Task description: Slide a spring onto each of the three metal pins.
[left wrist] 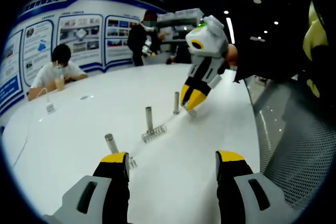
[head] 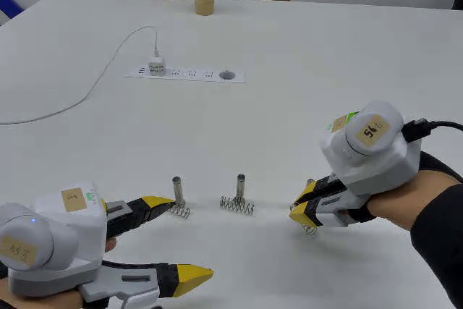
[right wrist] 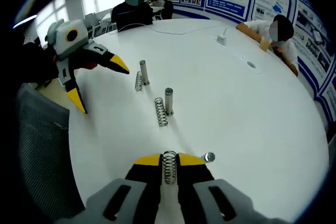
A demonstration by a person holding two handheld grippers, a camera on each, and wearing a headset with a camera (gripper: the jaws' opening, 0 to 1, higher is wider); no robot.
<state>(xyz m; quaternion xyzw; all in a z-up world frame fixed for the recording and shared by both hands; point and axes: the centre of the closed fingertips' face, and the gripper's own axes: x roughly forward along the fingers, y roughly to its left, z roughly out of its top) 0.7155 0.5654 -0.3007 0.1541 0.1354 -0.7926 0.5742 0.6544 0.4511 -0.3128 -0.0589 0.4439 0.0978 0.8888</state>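
Right gripper (head: 302,208) pinching a spring (right wrist: 169,167) just beside the end pin (right wrist: 209,157).
Left gripper (left wrist: 170,157) jaws spread, idle; advise holding spring upright, centred over pin, before lowering.

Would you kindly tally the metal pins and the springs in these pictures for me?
Metal pins: 3
Springs: 3, one in the right gripper jaws
Total: 6

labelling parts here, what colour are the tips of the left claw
Yellow tips, black behind them. The left claw shows this best in the left gripper view.
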